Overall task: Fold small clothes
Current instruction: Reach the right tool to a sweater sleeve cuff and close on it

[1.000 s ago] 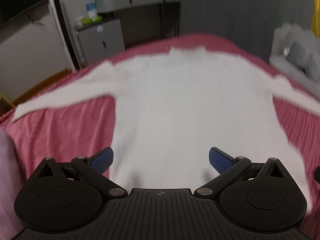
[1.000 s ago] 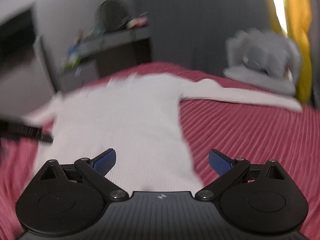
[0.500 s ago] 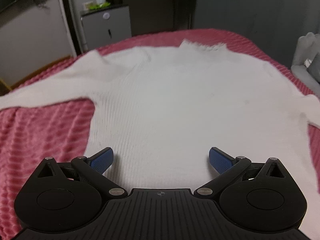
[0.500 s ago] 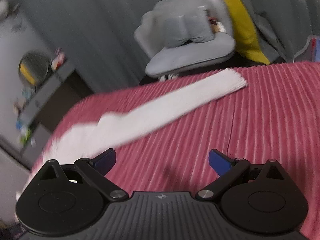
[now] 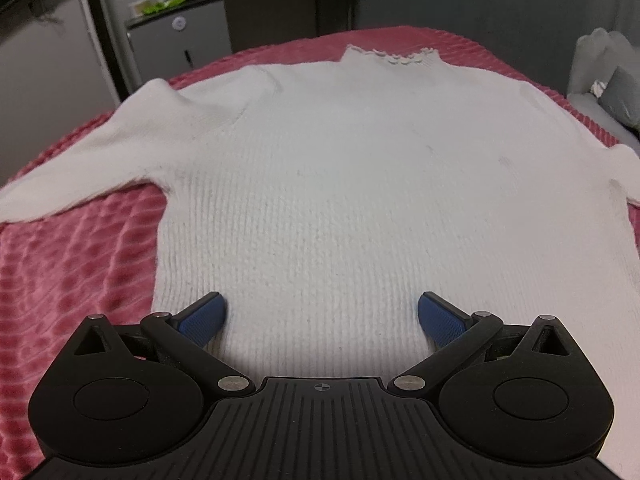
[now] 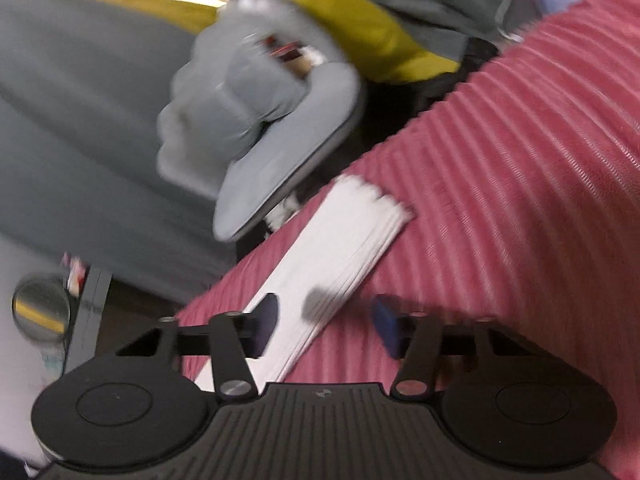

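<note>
A white sweater [image 5: 360,200] lies flat on the pink bed [image 5: 80,260]. Left tongs [image 5: 320,316] gape over its hem; right tongs [image 6: 326,320], half-open and empty, straddle the sleeve [image 6: 340,248]. Soft, limp knit; best pinched near the cuff.

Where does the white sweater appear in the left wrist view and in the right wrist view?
Left wrist view: the white sweater fills the middle, spread flat, collar at the far end, sleeves running off both sides.
Right wrist view: only one sleeve shows, a diagonal strip from the gripper up to its cuff near the centre.
Shared landmark: the pink ribbed bedspread under the sweater.
</note>
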Motion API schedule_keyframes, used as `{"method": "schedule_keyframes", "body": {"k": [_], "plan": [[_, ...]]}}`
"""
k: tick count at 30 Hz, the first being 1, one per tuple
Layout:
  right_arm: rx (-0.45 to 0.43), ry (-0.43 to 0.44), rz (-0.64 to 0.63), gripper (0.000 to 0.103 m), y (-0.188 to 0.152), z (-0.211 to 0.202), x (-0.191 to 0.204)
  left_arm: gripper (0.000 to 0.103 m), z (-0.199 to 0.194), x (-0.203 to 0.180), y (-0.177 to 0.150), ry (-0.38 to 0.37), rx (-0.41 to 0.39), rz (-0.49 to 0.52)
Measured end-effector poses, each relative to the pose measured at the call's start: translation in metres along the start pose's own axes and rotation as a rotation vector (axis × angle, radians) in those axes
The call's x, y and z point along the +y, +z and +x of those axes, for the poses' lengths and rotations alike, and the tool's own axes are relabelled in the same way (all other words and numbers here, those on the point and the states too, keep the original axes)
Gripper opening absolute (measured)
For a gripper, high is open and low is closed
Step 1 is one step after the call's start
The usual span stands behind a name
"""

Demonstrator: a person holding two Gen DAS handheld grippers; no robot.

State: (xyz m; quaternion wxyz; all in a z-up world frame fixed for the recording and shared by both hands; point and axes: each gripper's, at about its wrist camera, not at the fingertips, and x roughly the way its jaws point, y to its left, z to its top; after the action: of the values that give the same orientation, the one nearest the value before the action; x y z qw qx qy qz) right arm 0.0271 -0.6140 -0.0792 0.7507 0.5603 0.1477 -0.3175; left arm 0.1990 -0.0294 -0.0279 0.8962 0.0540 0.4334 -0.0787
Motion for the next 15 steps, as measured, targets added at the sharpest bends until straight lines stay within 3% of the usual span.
{"method": "schedule_keyframes", "body": {"k": [3,6,8,9,12,15], "plan": [[-0.028,0.018,0.09,0.046,0.009,0.009,-0.009,0.103,-0.002,0.002,-0.004,-0.014,-0.015,-0.003],[-0.044,0.008,0.098,0.039,0.01,0.014,-0.006,0.103,-0.004,0.004,-0.009,-0.024,-0.031,-0.032],[-0.041,-0.047,0.024,0.01,0.011,0.018,0.004,0.103,-0.006,0.004,-0.009,-0.022,-0.033,-0.04],[-0.036,-0.079,-0.017,0.006,0.01,0.02,0.009,0.103,-0.006,0.003,-0.008,-0.019,-0.036,-0.043],[-0.066,-0.128,-0.102,0.006,0.006,0.012,0.029,0.103,-0.008,0.004,-0.007,-0.018,-0.035,-0.056],[-0.09,-0.06,-0.284,0.006,-0.012,-0.001,0.076,0.103,-0.013,0.006,0.0,-0.019,-0.036,-0.067]]}}
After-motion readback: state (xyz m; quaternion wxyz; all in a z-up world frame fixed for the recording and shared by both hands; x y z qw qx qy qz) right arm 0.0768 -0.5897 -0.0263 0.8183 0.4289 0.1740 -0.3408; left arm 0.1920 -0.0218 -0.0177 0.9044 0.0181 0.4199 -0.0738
